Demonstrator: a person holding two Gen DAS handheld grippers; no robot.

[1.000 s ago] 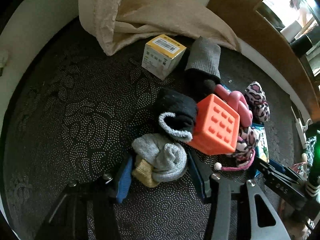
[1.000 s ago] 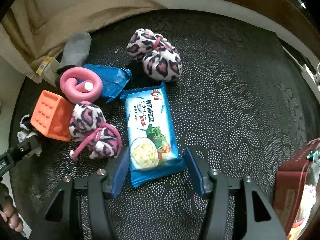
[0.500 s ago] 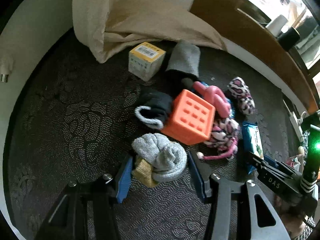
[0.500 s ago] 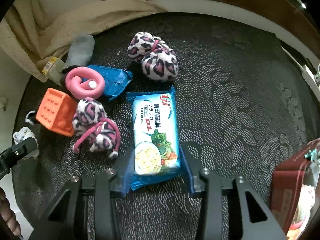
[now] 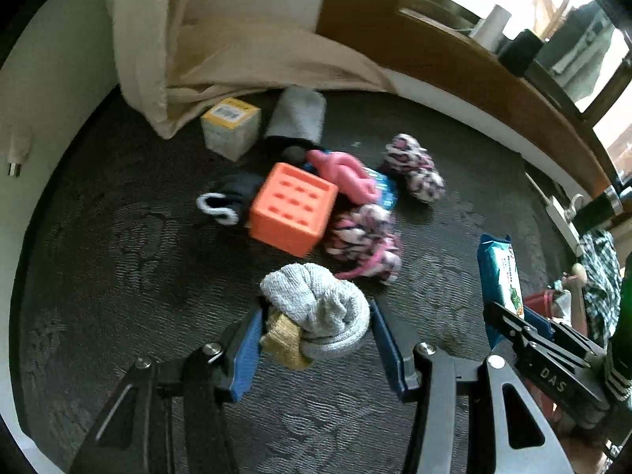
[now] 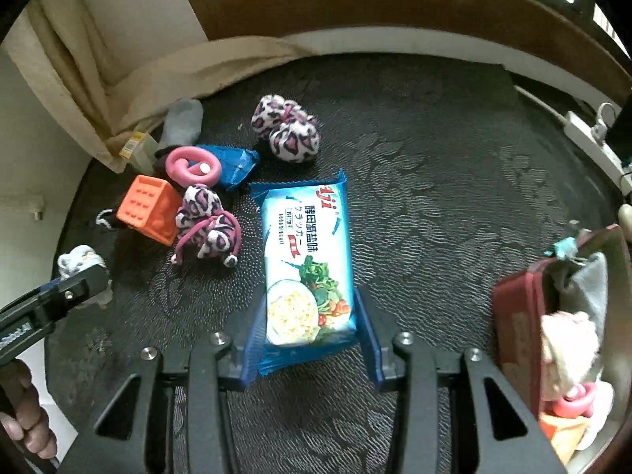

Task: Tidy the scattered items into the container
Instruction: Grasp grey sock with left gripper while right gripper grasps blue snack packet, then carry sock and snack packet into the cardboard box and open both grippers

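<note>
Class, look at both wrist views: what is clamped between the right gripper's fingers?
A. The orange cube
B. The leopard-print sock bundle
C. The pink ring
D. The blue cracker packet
D: in the right wrist view the right gripper has its blue pads pressed on both sides of the blue cracker packet.

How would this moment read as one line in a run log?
left hand-held gripper: holds sock bundle | right hand-held gripper: holds cracker packet | red container: not reached

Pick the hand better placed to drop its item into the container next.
Right. The right tool is shut on the cracker pack, and the red container sits just to its right in that view. The left tool grips the sock bundle but is farther away, beyond the right tool.
</note>
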